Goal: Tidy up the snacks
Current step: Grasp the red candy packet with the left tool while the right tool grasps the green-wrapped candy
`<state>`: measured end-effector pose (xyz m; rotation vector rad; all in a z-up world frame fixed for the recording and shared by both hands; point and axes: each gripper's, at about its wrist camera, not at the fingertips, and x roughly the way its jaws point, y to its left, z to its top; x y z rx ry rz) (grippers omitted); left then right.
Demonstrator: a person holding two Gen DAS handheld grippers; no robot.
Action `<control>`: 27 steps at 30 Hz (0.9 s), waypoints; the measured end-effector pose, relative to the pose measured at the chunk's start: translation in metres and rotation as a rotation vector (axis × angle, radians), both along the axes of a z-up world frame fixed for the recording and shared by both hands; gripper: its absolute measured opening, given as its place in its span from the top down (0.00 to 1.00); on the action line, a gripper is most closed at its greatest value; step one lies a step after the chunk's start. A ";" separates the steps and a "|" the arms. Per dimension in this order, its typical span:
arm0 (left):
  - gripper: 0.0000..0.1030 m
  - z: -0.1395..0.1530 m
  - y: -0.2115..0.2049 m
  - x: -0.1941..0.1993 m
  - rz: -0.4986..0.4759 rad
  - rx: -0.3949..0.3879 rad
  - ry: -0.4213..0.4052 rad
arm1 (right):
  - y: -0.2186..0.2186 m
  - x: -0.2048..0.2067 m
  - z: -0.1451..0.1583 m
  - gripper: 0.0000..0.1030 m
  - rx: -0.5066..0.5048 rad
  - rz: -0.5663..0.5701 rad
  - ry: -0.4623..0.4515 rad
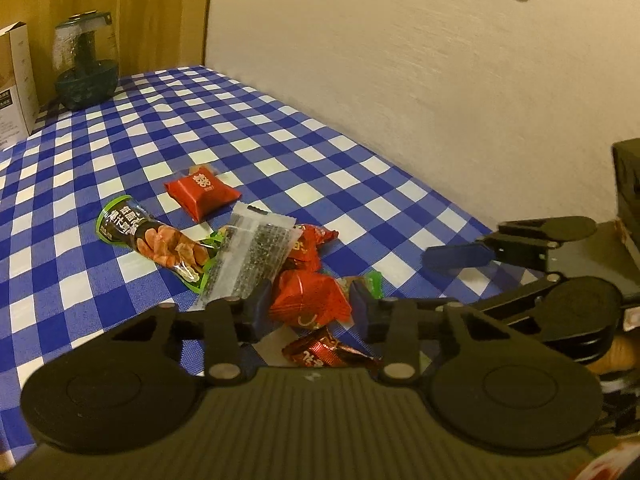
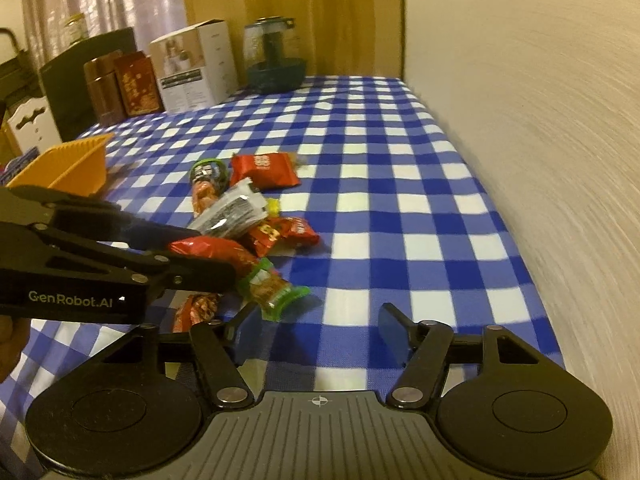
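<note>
Pinching a crumpled red packet (image 1: 305, 294) between the blue pads of the left gripper (image 1: 311, 307), jaws narrowed and pressing on it from both sides; packet sitting low, at the near end of the snack pile, not yet carried anywhere.

Holding the right gripper (image 2: 320, 332) about half open with nothing between its pads, hovering over the checked cloth just beside a green-ended packet (image 2: 272, 288).

Judging the task as only beginning: no snack showing in the orange tray (image 2: 68, 164), though its inside is mostly hidden. Lying loose on the bench (image 1: 100, 152), going outward from the grasp: a small red wrapper (image 1: 328, 354) close under the left gripper, two red sweets (image 1: 310, 246) just beyond, a clear seaweed packet (image 1: 252, 256) leaning across them, a dark tube pack (image 1: 148, 240) with a green edge touching the seaweed, and a square red packet (image 1: 202, 192) lying a little apart at the far side.

Standing well beyond the pile, at the far end of the bench: a glass jar (image 1: 86, 64) on a dark base, a white box (image 2: 196, 64), two brown tins (image 2: 120, 84). Running close along one side, a pale wall (image 1: 400, 80).

Crowding the work: packets overlapping and touching, so likely dragging a neighbour along on lifting; both grippers working close together at the same end of the pile; tray sitting on the far side of the left gripper from the right one
</note>
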<state>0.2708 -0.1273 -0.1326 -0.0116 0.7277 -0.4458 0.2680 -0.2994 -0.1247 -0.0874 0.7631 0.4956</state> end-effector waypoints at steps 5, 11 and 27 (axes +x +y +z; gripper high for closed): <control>0.66 -0.006 0.014 0.001 -0.019 -0.009 0.022 | 0.018 0.007 -0.001 0.39 -0.046 0.083 -0.026; 0.62 -0.010 0.016 0.006 -0.043 0.002 0.030 | 0.031 0.019 -0.008 0.55 -0.098 0.153 -0.032; 0.81 -0.013 0.011 0.011 -0.038 0.015 0.020 | 0.015 0.005 -0.008 0.75 -0.061 0.052 -0.021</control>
